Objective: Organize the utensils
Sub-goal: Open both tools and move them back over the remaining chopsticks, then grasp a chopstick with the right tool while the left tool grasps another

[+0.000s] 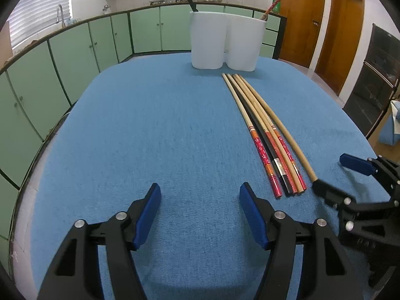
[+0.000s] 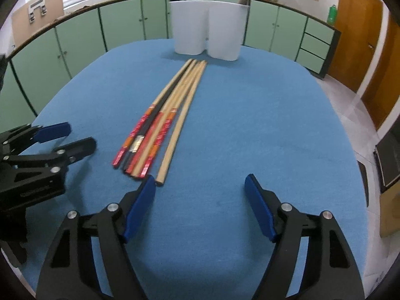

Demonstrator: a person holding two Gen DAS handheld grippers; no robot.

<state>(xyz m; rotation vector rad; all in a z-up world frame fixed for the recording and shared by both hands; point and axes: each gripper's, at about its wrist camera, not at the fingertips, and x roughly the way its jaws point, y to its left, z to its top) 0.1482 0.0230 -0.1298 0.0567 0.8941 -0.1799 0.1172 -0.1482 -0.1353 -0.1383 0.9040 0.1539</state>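
The left gripper (image 1: 200, 201) sits lowest on the left over the blue cloth surface (image 1: 150, 125), its jaws standing open with only bare cloth between the blue pads; nothing is held, and it lies just left of the near ends of the chopsticks (image 1: 265, 135). Those chopsticks are the task's things: a tight bundle lying flat, side by side, running from near the grippers up toward the white two-part holder (image 1: 225, 42) at the far end of the surface, where a black stick and a red-patterned one already stand. The plain wooden chopstick (image 1: 282, 127) lies on the bundle's right edge, slightly apart at its near end. Further right, the right gripper (image 2: 200, 187) is also open and empty, its left pad just beside the plain stick's near end rather than around it. The risks, as a judgement: if the right jaws close from this position, the pad would likely push the stick's end sideways into the bundle and scatter the row instead of gripping it. A grip so near the end could also let the long stick droop or swing when lifted, making it hard to aim at the holder's opening. The two grippers are near each other and could knock together over the bundle.
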